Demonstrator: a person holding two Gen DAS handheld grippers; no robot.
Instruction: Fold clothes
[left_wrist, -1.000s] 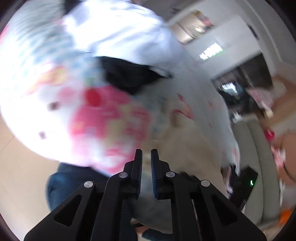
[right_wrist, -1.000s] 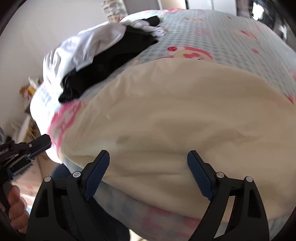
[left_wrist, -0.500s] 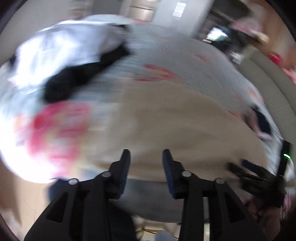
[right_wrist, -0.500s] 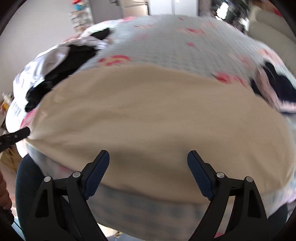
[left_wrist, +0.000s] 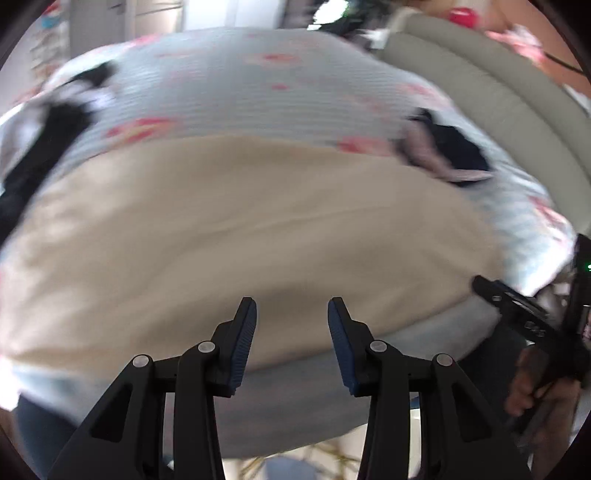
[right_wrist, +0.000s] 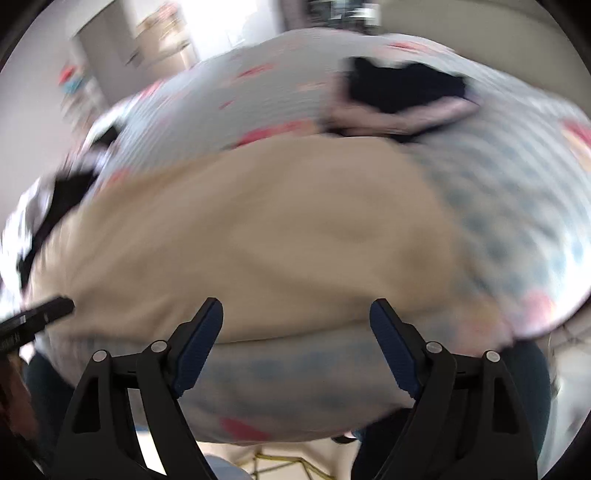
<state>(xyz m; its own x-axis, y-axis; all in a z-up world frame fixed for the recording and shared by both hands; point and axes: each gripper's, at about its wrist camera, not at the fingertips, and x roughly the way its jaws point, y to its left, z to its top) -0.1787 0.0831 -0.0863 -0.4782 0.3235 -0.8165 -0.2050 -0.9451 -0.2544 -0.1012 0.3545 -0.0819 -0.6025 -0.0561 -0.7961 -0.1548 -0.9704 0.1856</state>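
A cream garment (left_wrist: 236, 229) (right_wrist: 258, 236) lies spread flat on a bed with a pale blue and pink patterned cover (left_wrist: 258, 85) (right_wrist: 524, 184). My left gripper (left_wrist: 291, 314) is open just above the garment's near hem, nothing between its fingers. My right gripper (right_wrist: 295, 314) is open wide, also over the near hem and empty. Each gripper shows at the edge of the other's view: the right gripper (left_wrist: 517, 310) at right, the left gripper (right_wrist: 33, 317) at left. Both views are blurred.
A pile of black and white clothes (left_wrist: 44, 147) (right_wrist: 55, 199) lies at the bed's left. A dark and pinkish folded garment (left_wrist: 450, 151) (right_wrist: 402, 92) sits at the right. A grey sofa (left_wrist: 491, 96) stands beyond the bed. Floor shows below the bed edge.
The left gripper has opened and swung right from the pile to face the cream garment. The right gripper stayed open and also panned right along the hem.
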